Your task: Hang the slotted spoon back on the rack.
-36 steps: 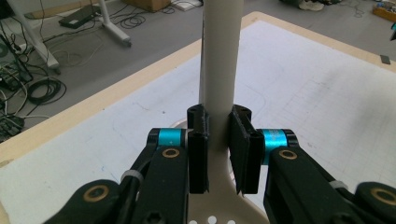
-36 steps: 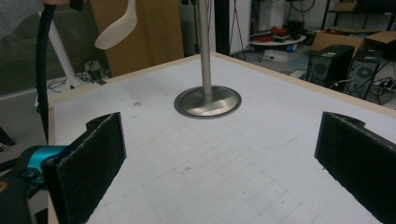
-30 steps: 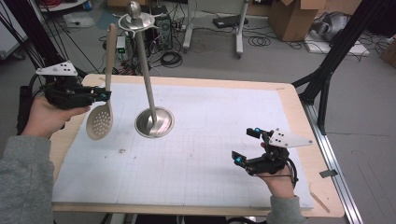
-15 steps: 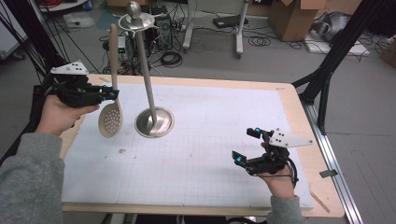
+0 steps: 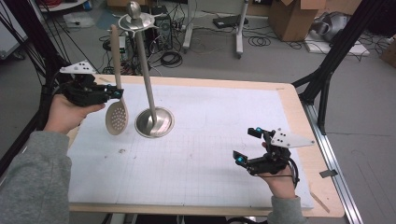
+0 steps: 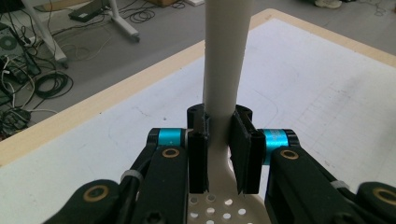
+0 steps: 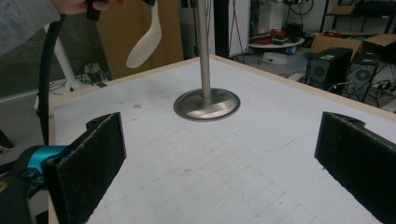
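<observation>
A beige slotted spoon (image 5: pixel 116 109) hangs upright above the table's left side, bowl down and handle up. My left gripper (image 5: pixel 114 91) is shut on its neck just above the perforated bowl (image 6: pixel 219 210), and the handle (image 6: pixel 226 51) rises between the jaws. Just right of the spoon stands a metal utensil stand (image 5: pixel 154 122), a round base with a tall pole and a hook ring at the top. The stand (image 7: pixel 207 103) and the spoon (image 7: pixel 145 37) also appear in the right gripper view. My right gripper (image 5: pixel 247 147) is held open above the near right of the table, nothing between its pads.
A white gridded mat (image 5: pixel 201 140) covers the wooden table (image 5: pixel 299 107). Black frame legs (image 5: pixel 327 74) rise at the right rear corner. Cables, boxes and equipment lie on the floor beyond the far edge.
My left gripper has carried the spoon rightward, closer to the stand's pole, and a little higher. The right gripper has stayed still and open.
</observation>
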`<action>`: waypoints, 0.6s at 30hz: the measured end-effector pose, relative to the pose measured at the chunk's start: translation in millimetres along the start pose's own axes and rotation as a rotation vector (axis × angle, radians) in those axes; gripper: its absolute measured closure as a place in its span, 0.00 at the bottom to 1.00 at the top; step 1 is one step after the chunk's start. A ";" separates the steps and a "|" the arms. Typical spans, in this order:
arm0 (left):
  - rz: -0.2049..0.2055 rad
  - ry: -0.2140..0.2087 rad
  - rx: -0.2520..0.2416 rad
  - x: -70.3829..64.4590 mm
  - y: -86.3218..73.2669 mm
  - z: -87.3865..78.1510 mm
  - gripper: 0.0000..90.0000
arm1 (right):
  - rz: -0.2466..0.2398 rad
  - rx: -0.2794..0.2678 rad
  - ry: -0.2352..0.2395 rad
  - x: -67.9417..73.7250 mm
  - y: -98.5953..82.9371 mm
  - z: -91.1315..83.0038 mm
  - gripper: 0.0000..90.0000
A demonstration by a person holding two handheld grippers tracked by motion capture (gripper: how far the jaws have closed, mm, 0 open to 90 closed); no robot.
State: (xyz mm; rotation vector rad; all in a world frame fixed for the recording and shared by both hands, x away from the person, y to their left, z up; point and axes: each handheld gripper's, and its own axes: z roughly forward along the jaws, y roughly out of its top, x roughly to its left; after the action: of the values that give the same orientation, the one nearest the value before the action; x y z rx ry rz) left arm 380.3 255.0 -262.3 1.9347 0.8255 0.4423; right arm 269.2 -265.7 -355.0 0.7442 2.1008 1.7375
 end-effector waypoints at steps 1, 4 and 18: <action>0.002 -0.001 0.001 -0.3 0.3 1.4 0.86 | 0.003 0.002 -0.002 0.1 0.0 0.0 0.01; -0.003 0.006 -0.005 -1.0 0.8 6.3 0.86 | 0.001 0.002 -0.003 -0.4 -0.3 0.2 0.01; -0.003 0.015 -0.010 -3.7 3.7 18.8 0.86 | 0.002 -0.002 -0.001 -0.1 0.0 -1.4 0.01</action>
State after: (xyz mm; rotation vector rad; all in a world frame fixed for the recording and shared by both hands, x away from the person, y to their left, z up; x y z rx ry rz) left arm 390.5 239.3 -267.9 1.9229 0.8342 0.4582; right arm 268.5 -266.9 -354.8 0.7471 2.0982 1.7398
